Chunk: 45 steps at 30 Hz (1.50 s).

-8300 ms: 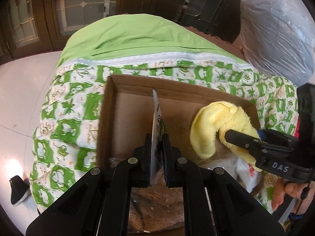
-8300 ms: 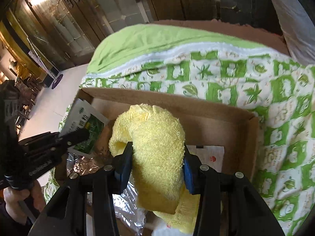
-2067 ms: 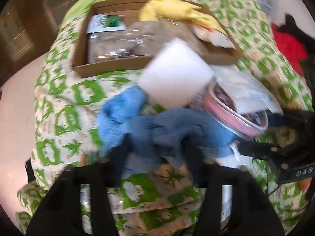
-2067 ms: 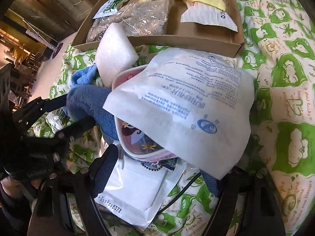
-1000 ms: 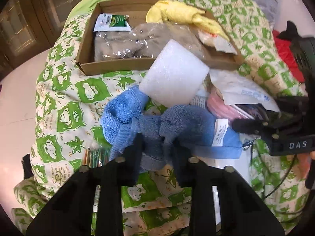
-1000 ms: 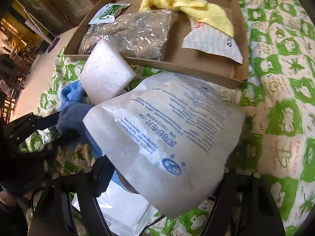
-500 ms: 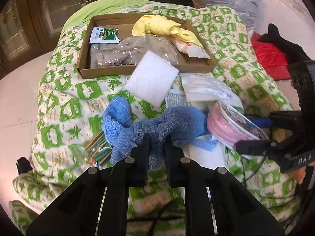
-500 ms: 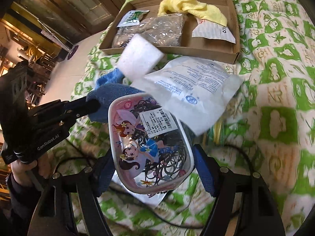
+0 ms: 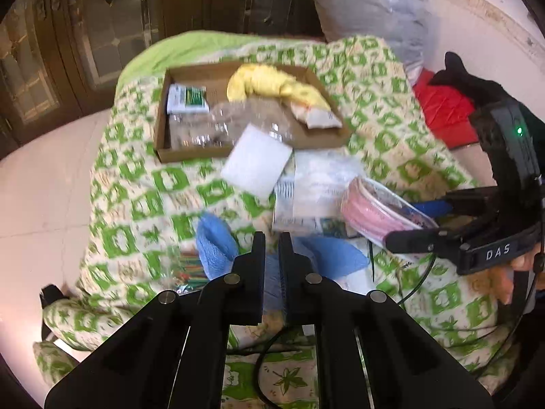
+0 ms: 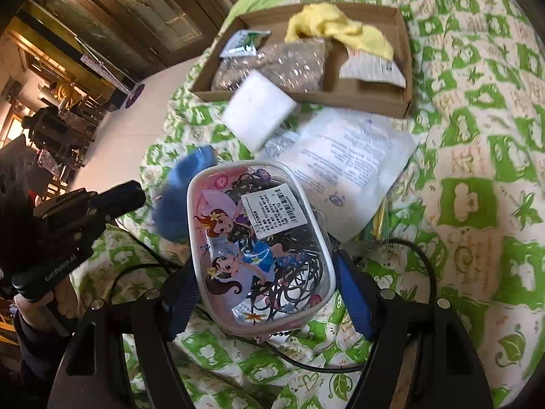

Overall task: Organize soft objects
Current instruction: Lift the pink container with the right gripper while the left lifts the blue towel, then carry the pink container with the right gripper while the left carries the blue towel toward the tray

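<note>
My left gripper (image 9: 271, 238) is shut on a fold of the blue towel (image 9: 216, 245), its jaws pinched tight, and the towel hangs off the quilt. From the right wrist view the left gripper (image 10: 127, 196) sits at the left with the blue towel (image 10: 177, 201) beside it. My right gripper (image 10: 265, 272) is shut on a pink cartoon pouch (image 10: 238, 204) full of black hair ties, held above the bed. The right gripper (image 9: 405, 225) and pink pouch (image 9: 368, 208) also show at the right of the left wrist view. A cardboard box (image 9: 177, 156) holds a yellow towel (image 9: 272, 85).
A white foam pad (image 9: 255, 165) leans on the box's near wall, with a white paper packet (image 10: 351, 156) beside it. Inside the box lie a clear bag (image 10: 279, 64) and a green sachet (image 10: 243, 44). Coloured sticks (image 9: 187, 272), a black cable (image 10: 425, 272) and a red cloth (image 9: 442, 116) are around.
Both grippers have risen away from the bed. The left jaws narrowed onto the blue towel and lifted it. The white packet slid off the pink pouch, which came up in the right gripper.
</note>
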{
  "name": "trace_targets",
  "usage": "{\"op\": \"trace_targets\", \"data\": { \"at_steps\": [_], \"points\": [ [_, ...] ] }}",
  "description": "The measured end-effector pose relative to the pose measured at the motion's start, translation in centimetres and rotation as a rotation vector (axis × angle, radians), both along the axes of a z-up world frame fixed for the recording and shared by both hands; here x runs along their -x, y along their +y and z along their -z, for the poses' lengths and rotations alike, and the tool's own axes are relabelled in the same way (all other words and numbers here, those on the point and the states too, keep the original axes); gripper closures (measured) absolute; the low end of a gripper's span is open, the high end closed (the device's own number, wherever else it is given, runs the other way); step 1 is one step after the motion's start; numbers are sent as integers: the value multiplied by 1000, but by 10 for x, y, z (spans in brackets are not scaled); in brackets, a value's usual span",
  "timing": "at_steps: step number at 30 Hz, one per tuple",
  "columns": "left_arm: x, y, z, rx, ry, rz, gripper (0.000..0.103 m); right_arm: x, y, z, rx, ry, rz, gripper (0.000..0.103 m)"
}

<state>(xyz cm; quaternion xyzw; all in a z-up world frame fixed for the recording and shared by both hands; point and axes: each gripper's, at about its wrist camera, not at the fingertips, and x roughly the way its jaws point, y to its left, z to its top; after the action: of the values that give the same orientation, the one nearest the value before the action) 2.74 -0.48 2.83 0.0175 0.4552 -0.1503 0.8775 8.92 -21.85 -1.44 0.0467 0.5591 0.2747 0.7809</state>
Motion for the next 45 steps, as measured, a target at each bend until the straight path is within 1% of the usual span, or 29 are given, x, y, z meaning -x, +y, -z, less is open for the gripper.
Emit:
{"op": "trace_targets", "data": {
  "at_steps": [2, 4, 6, 7, 8, 9, 10, 11, 14, 17, 18, 20, 21, 23, 24, 26, 27, 29, 32, 35, 38, 42, 45],
  "points": [
    [-2, -1, -3, -13, 7, 15, 96, 0, -1, -4, -2, -9, 2, 29],
    [-3, -4, -1, -38, 15, 50, 96, -1, -4, -6, -1, -13, 11, 29],
    [-4, -8, 5, -66, 45, 108, 95, 0, -6, -5, -1, -10, 13, 29],
    [-5, -11, 10, -91, 58, 131, 93, 1, -6, -4, -1, -8, 14, 29],
    [-5, -13, 15, -117, 64, 149, 80, 1, -6, -3, -1, -5, 15, 28],
    [-5, -16, 21, -147, 77, 168, 55, 1, -4, -2, -3, -1, 15, 28],
    [-5, -17, 27, -167, 83, 176, 45, 1, -4, 0, -4, 4, 15, 28],
    [-5, -18, 31, -171, 89, 191, 39, 1, -5, 0, -4, 7, 15, 28],
    [-9, -20, 47, -173, 137, 209, 39, 0, -2, 2, -3, 12, 12, 28],
    [-15, -25, 66, -152, 197, 231, 39, 0, 0, 5, -3, 20, 14, 28],
    [-18, -29, 77, -157, 233, 238, 39, -1, 1, 7, -3, 24, 15, 28],
    [-24, -39, 91, -208, 275, 240, 38, -2, 2, 10, -6, 32, 18, 28],
    [-28, -43, 96, -235, 283, 232, 38, -3, 2, 11, -7, 33, 19, 28],
    [-35, -45, 99, -230, 288, 210, 38, -3, 3, 12, -9, 37, 23, 28],
    [-40, -43, 100, -216, 296, 187, 43, -4, 2, 12, -10, 38, 24, 28],
    [-47, -38, 106, -225, 315, 139, 58, -4, 2, 13, -12, 39, 28, 28],
    [-48, -37, 106, -212, 321, 133, 59, -4, 1, 13, -13, 38, 29, 28],
    [-45, -38, 103, -213, 298, 136, 63, -3, 0, 11, -16, 34, 31, 28],
    [-37, -33, 90, -223, 230, 131, 67, -2, -2, 10, -21, 25, 35, 28],
    [-32, -24, 70, -155, 170, 102, 67, -1, -3, 9, -25, 18, 36, 28],
    [-29, -15, 51, -89, 129, 67, 67, 1, -4, 6, -27, 7, 40, 28],
    [-25, -10, 28, -43, 80, 39, 67, 3, -6, 1, -31, -8, 49, 28],
    [-27, -2, 18, -2, 52, 2, 67, 5, -8, -1, -32, -18, 56, 28]
  ]
}}
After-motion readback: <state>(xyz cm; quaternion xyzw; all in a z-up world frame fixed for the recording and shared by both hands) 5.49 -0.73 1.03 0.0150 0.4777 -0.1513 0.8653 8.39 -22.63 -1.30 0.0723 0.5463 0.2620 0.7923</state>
